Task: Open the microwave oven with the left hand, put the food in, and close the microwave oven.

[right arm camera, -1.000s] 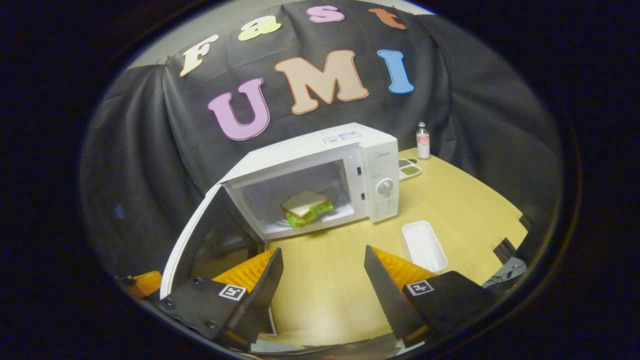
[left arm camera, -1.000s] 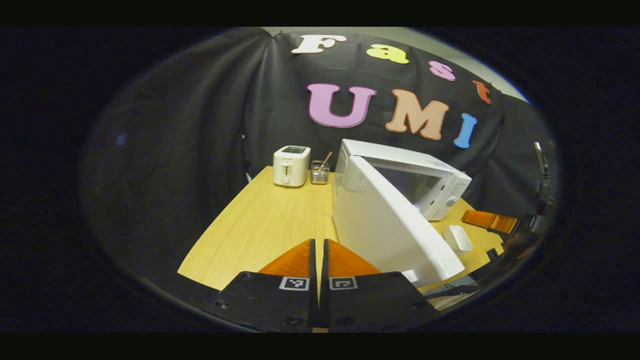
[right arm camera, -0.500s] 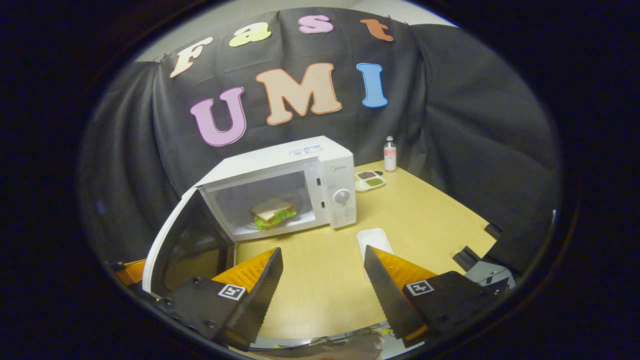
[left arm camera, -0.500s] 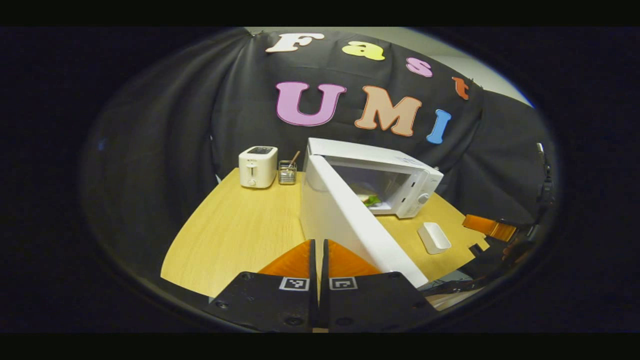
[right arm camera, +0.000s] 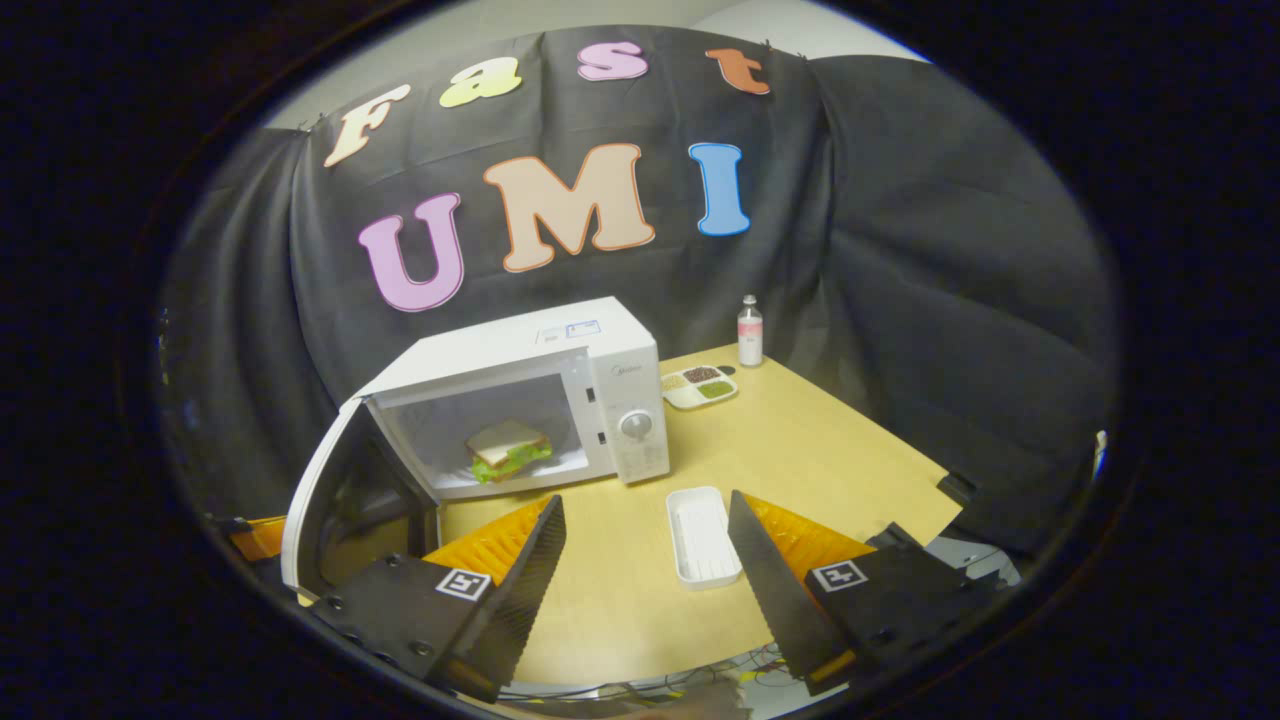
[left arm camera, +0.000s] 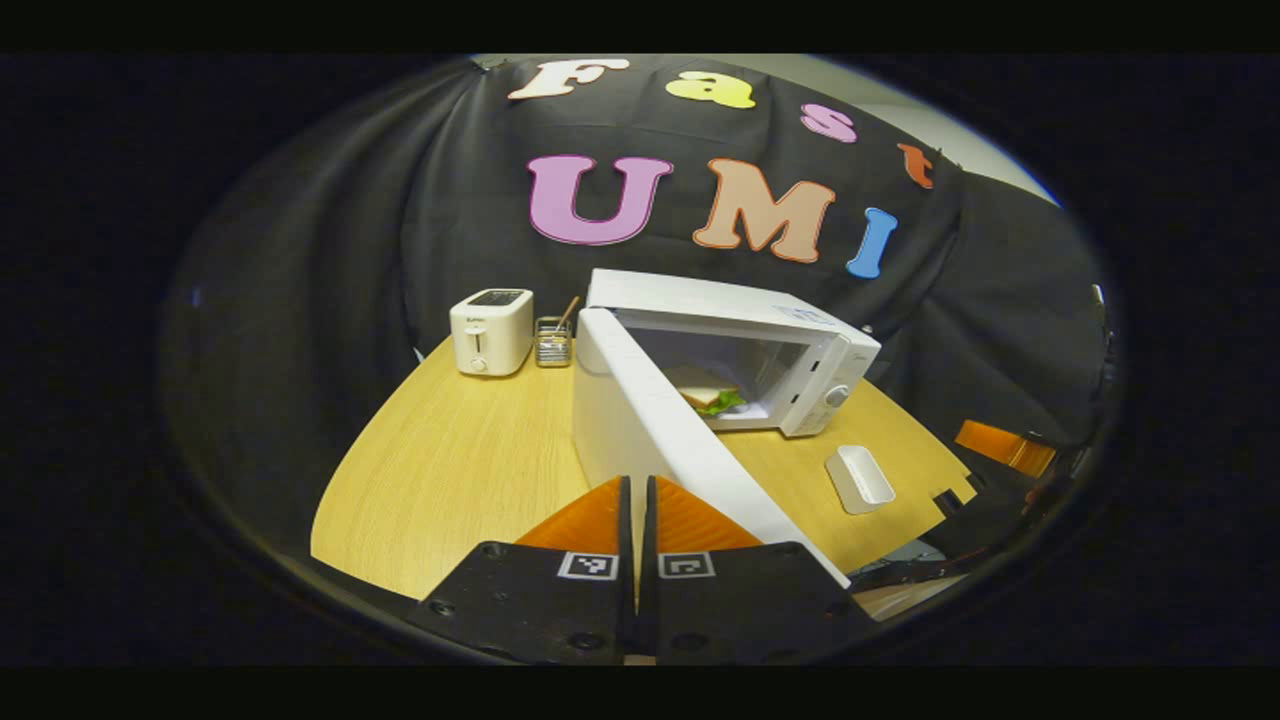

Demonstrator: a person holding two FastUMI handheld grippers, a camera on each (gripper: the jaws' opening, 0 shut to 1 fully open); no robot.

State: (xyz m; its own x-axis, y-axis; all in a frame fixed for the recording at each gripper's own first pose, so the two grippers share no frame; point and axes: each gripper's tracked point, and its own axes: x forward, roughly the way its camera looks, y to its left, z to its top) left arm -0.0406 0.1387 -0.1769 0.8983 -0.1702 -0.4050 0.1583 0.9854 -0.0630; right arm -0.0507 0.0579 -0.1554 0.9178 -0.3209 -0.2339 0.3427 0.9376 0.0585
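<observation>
Black cloth wall (right arm camera: 900, 250) hangs behind a light wooden table (right arm camera: 800, 440).

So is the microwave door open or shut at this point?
Open: the microwave door is swung wide, and the sandwich sits inside the exposed cavity.

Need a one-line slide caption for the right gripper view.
Open hand-held gripper faces microwave, door open, sandwich inside.

White microwave oven (right arm camera: 560, 400), white toaster (left arm camera: 490, 331), white tray (right arm camera: 703, 535); pale wood-grain tabletop (right arm camera: 800, 440); sandwich (right arm camera: 508, 449) with green lettuce inside.
</observation>
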